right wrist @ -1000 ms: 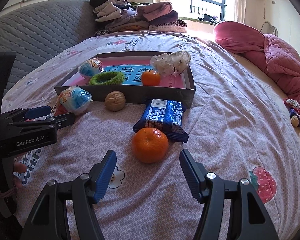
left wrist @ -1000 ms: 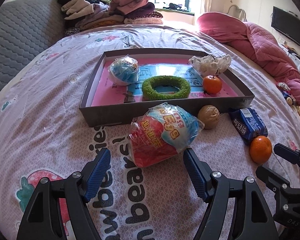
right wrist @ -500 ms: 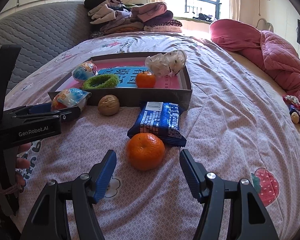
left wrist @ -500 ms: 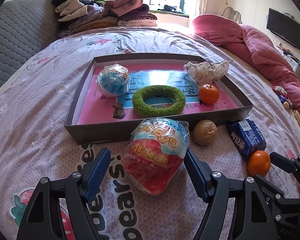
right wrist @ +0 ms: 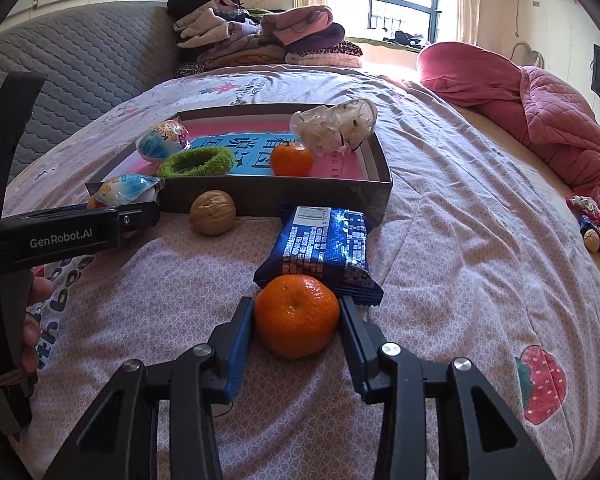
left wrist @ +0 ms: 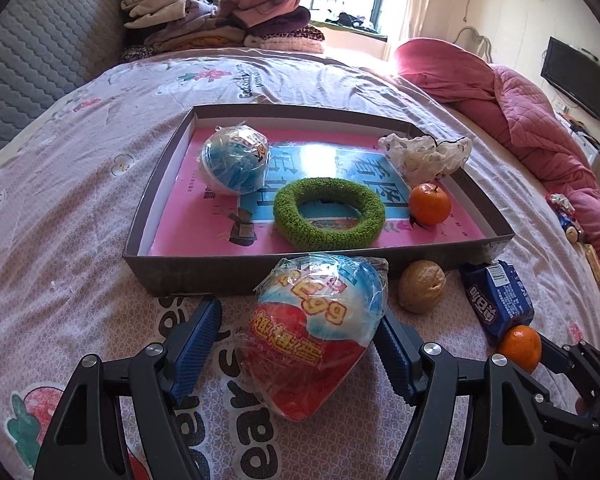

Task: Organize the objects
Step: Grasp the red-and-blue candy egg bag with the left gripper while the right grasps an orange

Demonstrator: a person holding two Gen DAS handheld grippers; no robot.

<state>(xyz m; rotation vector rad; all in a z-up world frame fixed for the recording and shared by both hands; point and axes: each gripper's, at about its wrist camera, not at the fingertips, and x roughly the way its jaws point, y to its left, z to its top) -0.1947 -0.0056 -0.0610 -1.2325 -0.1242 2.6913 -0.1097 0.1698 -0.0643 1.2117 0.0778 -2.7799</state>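
Right tongs (right wrist: 297, 322) closed in, pads touching mandarin (right wrist: 296, 314); left tongs (left wrist: 296, 334) advanced, gaping around wrapped egg (left wrist: 318, 332).

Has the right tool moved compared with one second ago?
Yes. The right tool moved forward toward the blue snack packet and closed on the orange lying just before it.

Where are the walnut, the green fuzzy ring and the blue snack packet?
walnut (left wrist: 422, 286): left wrist view, middle of its shell.
green fuzzy ring (left wrist: 300, 232): left wrist view, near-left band.
blue snack packet (right wrist: 324, 246): right wrist view, wrapper's centre.
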